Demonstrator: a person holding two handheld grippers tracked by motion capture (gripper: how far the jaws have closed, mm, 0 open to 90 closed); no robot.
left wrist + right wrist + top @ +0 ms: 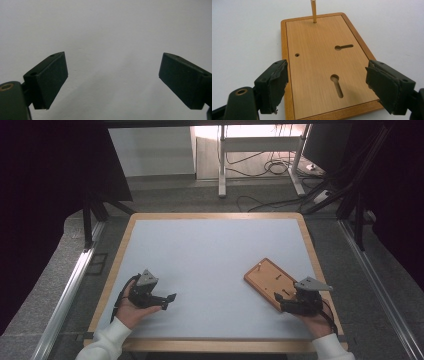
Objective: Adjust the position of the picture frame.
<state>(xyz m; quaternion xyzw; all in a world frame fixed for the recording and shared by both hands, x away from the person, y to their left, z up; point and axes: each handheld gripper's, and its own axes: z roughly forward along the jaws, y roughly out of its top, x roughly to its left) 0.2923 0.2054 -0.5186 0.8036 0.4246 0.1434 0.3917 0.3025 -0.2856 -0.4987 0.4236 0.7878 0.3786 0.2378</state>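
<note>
A flat rectangular wooden board — smooth grain, keyhole slots, a thin upright peg — lies at the table's right near corner. The right gripper gapes wide over it, empty; the left gripper gapes empty over matte white.

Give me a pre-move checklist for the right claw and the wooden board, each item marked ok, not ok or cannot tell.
1. Right claw open: ok, its jaws stand wide apart with nothing pinched.
2. Wooden board lying flat on the table: ok.
3. Right claw lined up with the board: ok, in the right gripper view the near end lies between the jaws.
4. Peg upright at the far end: ok.
5. Peg seated firmly in its hole: cannot tell.
6. Left claw out of the way: ok, open over bare table, well apart from the board.
</note>
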